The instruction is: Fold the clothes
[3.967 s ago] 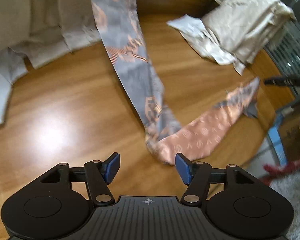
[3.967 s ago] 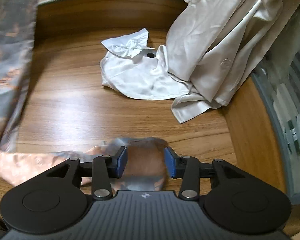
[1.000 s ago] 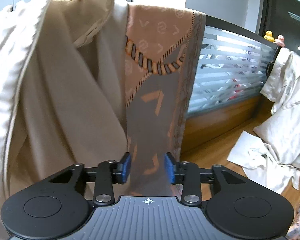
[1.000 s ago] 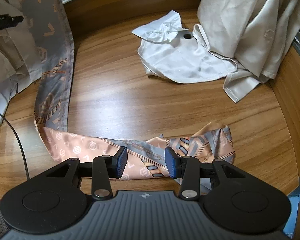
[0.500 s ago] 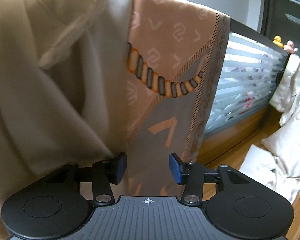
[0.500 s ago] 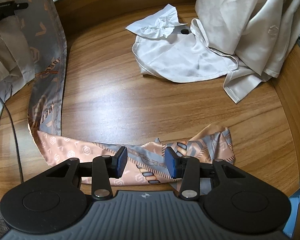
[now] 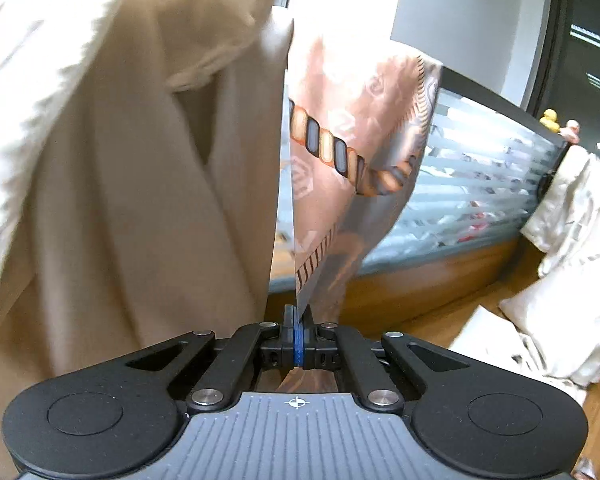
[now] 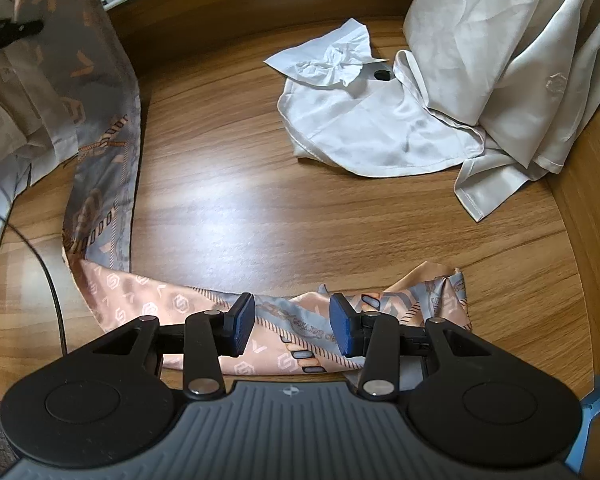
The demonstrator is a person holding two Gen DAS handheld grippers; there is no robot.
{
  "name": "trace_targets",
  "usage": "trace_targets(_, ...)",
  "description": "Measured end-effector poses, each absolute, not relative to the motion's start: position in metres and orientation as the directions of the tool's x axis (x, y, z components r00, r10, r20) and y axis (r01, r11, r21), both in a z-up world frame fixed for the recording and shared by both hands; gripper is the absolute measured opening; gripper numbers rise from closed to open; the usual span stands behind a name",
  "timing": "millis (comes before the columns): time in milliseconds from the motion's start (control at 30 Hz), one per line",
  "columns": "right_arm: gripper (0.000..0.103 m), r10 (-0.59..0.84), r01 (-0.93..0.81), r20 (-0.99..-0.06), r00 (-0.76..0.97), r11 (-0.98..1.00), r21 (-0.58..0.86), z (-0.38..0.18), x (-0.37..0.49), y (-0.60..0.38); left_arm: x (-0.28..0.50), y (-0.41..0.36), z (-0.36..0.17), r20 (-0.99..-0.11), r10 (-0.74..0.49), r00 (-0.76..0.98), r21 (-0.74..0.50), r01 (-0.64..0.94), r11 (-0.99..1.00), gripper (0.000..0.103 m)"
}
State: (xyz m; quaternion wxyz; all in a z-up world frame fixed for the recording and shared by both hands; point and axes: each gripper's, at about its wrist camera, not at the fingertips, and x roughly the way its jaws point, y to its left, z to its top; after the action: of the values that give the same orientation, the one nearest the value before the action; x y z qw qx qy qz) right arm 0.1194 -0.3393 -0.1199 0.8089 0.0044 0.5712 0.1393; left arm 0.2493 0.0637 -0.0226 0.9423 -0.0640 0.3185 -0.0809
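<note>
Scarf (image 8: 112, 184): unfolded, one long strip; upper end hangs beside beige garments (image 7: 140, 200), lower end lies across the table (image 8: 300, 216).
Your left claw (image 7: 298, 330): closed on the scarf's hanging part.
Your right claw (image 8: 292, 326): open, over the lying end.
White clothes (image 8: 440, 100): heaped, unfolded.
Folding: none visible on any item.

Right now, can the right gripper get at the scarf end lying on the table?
Probably yes. The right gripper is open, its fingers straddling the patterned scarf on the wooden table, nothing between them.
</note>
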Motion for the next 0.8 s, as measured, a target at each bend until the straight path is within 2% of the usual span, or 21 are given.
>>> trace_targets(300, 0.046, 0.249, -0.265, -0.916, 0.314, 0.950, 0.167, -0.120, 0.107, -0.329, 0.166, 0.089, -0.035, -0.631, -0.185, 0.754, -0.244, 0.033, 0.969, 0.002)
trace_targets(600, 0.047, 0.275, -0.320, -0.917, 0.291, 0.931, 0.178, -0.129, 0.088, -0.317, 0.089, 0.120, -0.075, -0.732, -0.110, 0.673, -0.290, -0.160, 0.944, 0.002)
trace_targets(800, 0.055, 0.291, -0.388, -0.918, 0.268, 0.905, 0.173, -0.151, 0.082, -0.294, 0.047, 0.139, -0.097, -0.784, -0.021, 0.621, -0.270, -0.310, 0.912, 0.002)
